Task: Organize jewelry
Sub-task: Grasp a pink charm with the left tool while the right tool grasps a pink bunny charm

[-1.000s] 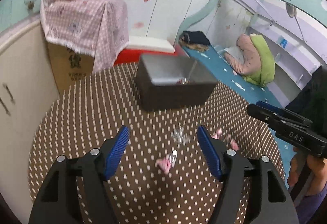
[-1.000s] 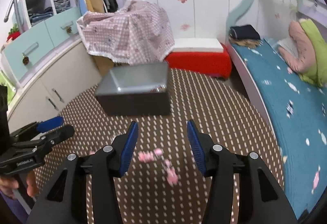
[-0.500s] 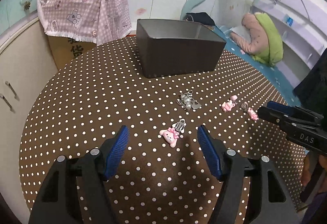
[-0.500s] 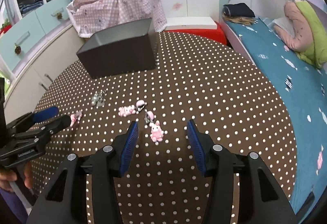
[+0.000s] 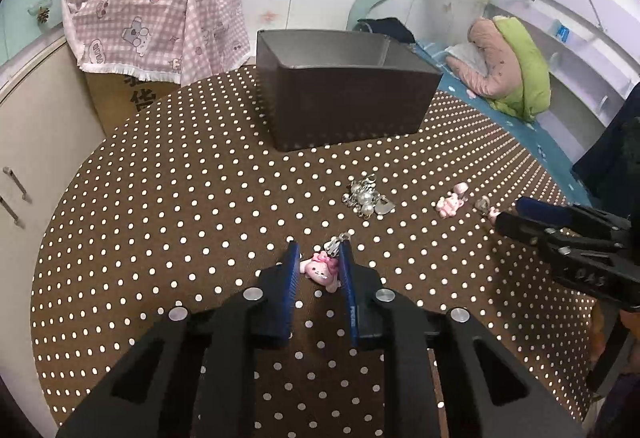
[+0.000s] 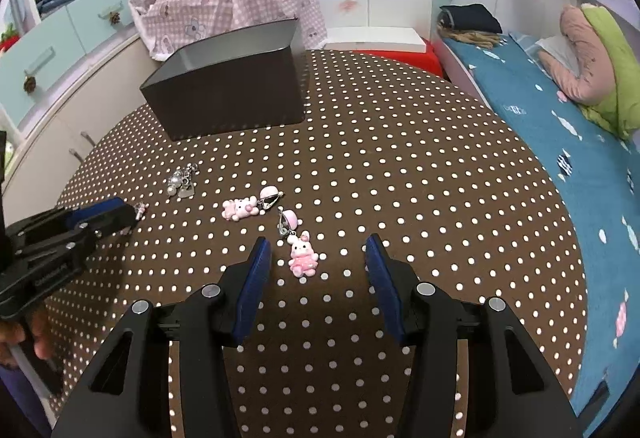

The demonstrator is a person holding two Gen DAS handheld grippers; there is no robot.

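On the brown polka-dot table, my left gripper [image 5: 319,261] has closed on a pink charm with a silver clip [image 5: 321,269], which still rests on the cloth. A silver pearl cluster [image 5: 367,195] and a pink bear charm [image 5: 450,203] lie beyond it. My right gripper [image 6: 318,258] is open, its fingers either side of a pink bunny charm [image 6: 303,255] lying on the table. The pink bear charm [image 6: 239,208] and the pearl cluster [image 6: 182,183] lie to its left. The open dark box [image 5: 340,94] stands at the table's far side.
A carton draped in pink checked cloth [image 5: 160,22] stands behind the table to the left. A bed with a teal sheet [image 6: 560,126] runs along the right. Cream cabinets [image 5: 36,126] are at the left. The right gripper [image 5: 560,238] shows at the right of the left wrist view.
Both grippers have come down low over the table. The left jaws have closed from wide open onto the pink charm. The right gripper stays open, now straddling the bunny charm.
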